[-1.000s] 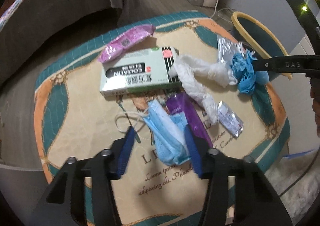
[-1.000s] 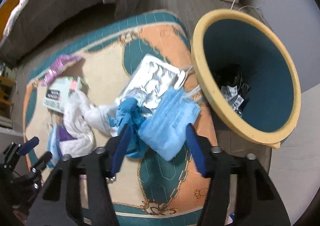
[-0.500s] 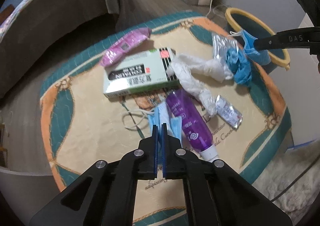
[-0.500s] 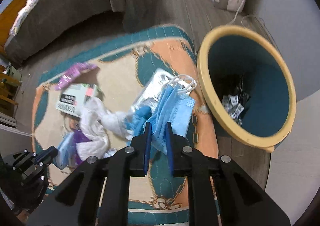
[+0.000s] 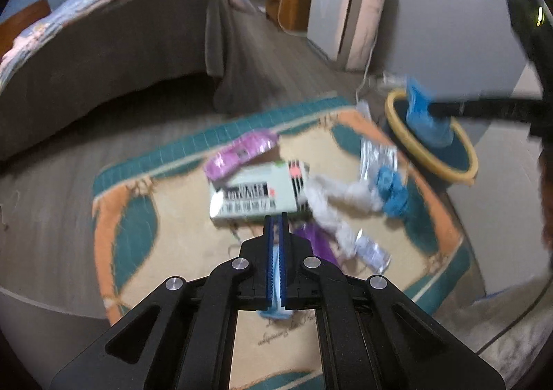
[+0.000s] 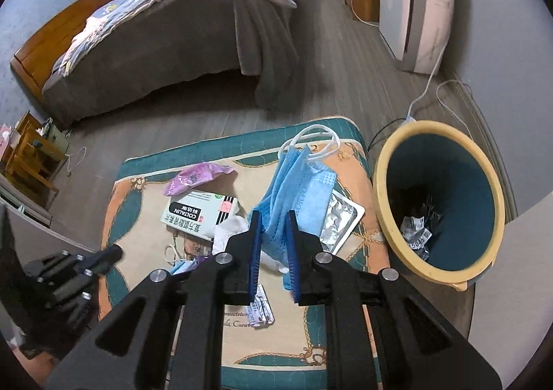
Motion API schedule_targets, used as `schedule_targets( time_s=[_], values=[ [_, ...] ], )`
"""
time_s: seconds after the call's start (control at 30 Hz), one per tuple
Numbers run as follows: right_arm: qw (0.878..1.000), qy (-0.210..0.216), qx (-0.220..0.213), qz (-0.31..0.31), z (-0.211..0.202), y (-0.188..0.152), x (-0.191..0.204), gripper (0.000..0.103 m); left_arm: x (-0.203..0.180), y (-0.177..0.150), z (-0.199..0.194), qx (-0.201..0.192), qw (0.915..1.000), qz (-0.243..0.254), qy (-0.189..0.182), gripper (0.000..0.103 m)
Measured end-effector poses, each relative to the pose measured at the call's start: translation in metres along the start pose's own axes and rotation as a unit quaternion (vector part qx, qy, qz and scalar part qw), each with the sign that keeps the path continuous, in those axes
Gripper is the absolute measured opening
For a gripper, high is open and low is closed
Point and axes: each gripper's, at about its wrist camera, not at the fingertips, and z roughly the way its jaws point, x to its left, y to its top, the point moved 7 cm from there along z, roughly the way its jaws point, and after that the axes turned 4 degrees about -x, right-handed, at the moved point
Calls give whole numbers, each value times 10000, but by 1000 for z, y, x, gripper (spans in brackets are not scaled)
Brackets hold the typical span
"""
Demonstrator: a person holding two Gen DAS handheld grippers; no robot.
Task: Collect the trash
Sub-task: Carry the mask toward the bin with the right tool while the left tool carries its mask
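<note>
My left gripper [image 5: 275, 219] is shut on a light blue face mask [image 5: 275, 262], seen as a thin strip between the blue pads and lifted off the patterned mat [image 5: 179, 251]. My right gripper [image 6: 273, 217] is shut on a second blue face mask [image 6: 300, 186], which hangs with its white ear loops free, above the mat and left of the yellow-rimmed teal bin [image 6: 380, 189]. In the left wrist view that mask [image 5: 423, 113] hangs over the bin's rim [image 5: 411, 144]. Trash lies in the bin's bottom.
On the mat lie a medicine box [image 6: 197, 213], a pink wrapper [image 6: 195, 176], a silver blister pack [image 6: 340, 217], white crumpled tissue [image 5: 331, 203], a blue glove [image 5: 392, 189], a purple tube [image 5: 316, 241] and a small sachet [image 6: 261, 314]. Bed [image 6: 172, 37], air purifier [image 6: 414, 3] and cable [image 6: 428, 86] stand beyond.
Both grippers shut on their blue masks and rose from the mat, carrying them up. The right one with its mask has come nearer the bin.
</note>
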Motion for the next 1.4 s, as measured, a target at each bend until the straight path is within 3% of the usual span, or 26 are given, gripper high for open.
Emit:
schedule_targets(
  time_s=[0.13, 0.2, 0.27, 0.47, 0.53, 0.57, 0.63, 0.87, 1.0, 1.23, 1.4],
  values=[
    [10000, -10, 73, -33, 6, -3, 0, 13, -4, -25, 25, 578, 9983, 61, -79, 17],
    [9999, -11, 127, -5, 9, -4, -1, 13, -5, -36, 35, 776, 9969, 86, -70, 45],
    [9999, 0, 159, 6, 11, -4, -1, 13, -6, -44, 45, 936, 9955, 167, -33, 53],
    [9998, 13, 213, -29, 15, -4, 0, 13, -7, -66, 68, 1451, 9881, 494, 83, 53],
    [9997, 15, 228, -39, 16, -4, -1, 13, -6, -70, 72, 1572, 9859, 554, 128, 40],
    [9997, 16, 234, -43, 16, -4, -1, 13, -6, -70, 72, 1593, 9856, 549, 125, 23],
    [9997, 21, 236, -51, 16, -4, -1, 13, -5, -65, 69, 1482, 9875, 517, 125, 23],
    [9998, 65, 164, -15, 12, 0, -3, 13, 5, -8, 28, 418, 9991, 93, 75, 22],
    [9999, 69, 111, -28, 9, 1, -5, 13, 3, 22, 9, -5, 9999, -90, 45, 22],
    [9999, -54, -46, -116, -1, 8, -13, 13, -22, 68, -9, -580, 9983, 93, 31, 22],
    [9998, -142, -148, -73, -10, 15, -29, 13, -41, 90, -14, -807, 9966, 137, -129, 22]
  ],
)
